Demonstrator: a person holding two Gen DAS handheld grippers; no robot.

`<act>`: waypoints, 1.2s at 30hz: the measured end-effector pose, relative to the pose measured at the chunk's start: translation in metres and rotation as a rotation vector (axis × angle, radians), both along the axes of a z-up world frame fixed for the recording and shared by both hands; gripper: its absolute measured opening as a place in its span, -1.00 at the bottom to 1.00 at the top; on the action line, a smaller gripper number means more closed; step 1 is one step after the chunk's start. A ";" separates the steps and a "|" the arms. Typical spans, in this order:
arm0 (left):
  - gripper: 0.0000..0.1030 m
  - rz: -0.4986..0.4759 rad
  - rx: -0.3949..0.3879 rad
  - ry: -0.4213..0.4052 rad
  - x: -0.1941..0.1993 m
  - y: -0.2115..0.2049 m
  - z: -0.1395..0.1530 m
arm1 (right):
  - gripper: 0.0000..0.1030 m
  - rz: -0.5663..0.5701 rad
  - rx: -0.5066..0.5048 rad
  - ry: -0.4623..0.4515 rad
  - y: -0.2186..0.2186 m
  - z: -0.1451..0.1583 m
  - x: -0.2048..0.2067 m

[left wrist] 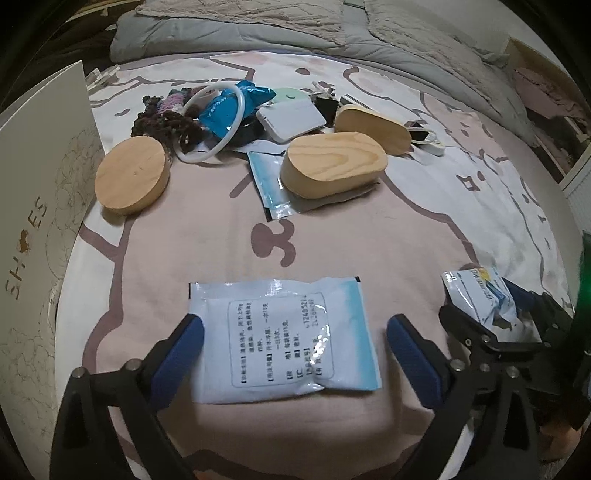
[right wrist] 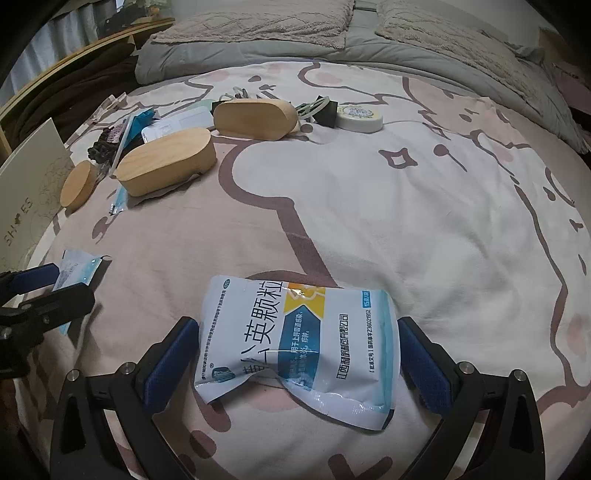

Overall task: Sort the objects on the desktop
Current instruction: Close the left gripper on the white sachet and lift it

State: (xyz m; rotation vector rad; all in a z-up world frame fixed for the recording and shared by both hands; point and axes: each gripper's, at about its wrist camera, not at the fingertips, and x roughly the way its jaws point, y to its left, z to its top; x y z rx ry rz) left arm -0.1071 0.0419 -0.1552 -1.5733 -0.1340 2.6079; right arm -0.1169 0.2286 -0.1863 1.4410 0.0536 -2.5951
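Sachets of granule medicine are what's getting sorted, 3 visible total. Sachet #1 (left wrist: 282,341) lies flat on the pink cartoon bedsheet (left wrist: 332,243) btw the left gripper (left wrist: 293,338) fingers, back side up w/ a boxed block of small Chinese text and a stamped code, too small to read properly. Its pads stand wide apart on either side, not pressing it. Sachet #2 (right wrist: 299,347) is white/blue w/ a yellow patch, big characters reading 英颗粒, plus "15g" on the edge; the right gripper (right wrist: 299,345) pads are clamped on its sides and it's buckled/crumpled in the middle. Sachet #3 (left wrist: 271,181) sits farther up the bed, partly under one of the oval wooden boxes (left wrist: 332,166). Wooden pieces: 2 oval ones and 1 round one (left wrist: 131,173). On the left edge stands a white carton (left wrist: 40,192) printed "SHOES". Behind the wood there's a pile: white ring (left wrist: 218,122), blue packet (left wrist: 229,107), white rectangular case (left wrist: 290,120), dark knitted stuff (left wrist: 162,122), black binder clips (right wrist: 325,110). Round white tin (right wrist: 360,118) sits apart on the right, label unreadable. Grey quilt (left wrist: 240,29) at the head end.
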 end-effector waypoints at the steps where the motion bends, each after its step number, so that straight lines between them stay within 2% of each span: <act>1: 1.00 0.002 -0.006 0.003 0.001 0.000 -0.001 | 1.00 0.000 0.000 0.000 0.000 0.000 0.000; 4: 1.00 0.013 -0.040 0.007 0.003 -0.001 -0.006 | 1.00 0.000 0.000 0.002 0.000 0.000 0.000; 8: 1.00 0.044 -0.018 0.006 0.005 -0.008 -0.006 | 1.00 0.001 0.006 0.003 0.000 0.000 -0.001; 16: 1.00 0.085 0.096 -0.015 0.008 -0.021 -0.007 | 1.00 0.002 0.012 0.005 0.000 0.000 -0.001; 20: 1.00 0.105 0.113 -0.021 0.008 -0.022 -0.009 | 1.00 0.001 0.020 0.006 -0.001 0.001 -0.001; 25: 0.98 0.150 0.101 0.003 0.008 -0.018 -0.010 | 1.00 -0.001 0.024 0.009 -0.002 0.001 -0.001; 29: 0.98 0.144 0.073 0.028 0.010 -0.014 -0.010 | 1.00 -0.004 0.026 0.024 -0.004 0.002 0.001; 31: 0.91 0.143 0.054 0.040 0.011 -0.014 -0.011 | 1.00 -0.002 0.034 0.035 -0.006 0.003 0.002; 36: 0.87 0.140 0.025 0.060 0.012 -0.012 -0.011 | 0.81 0.018 0.052 0.065 -0.011 0.006 0.005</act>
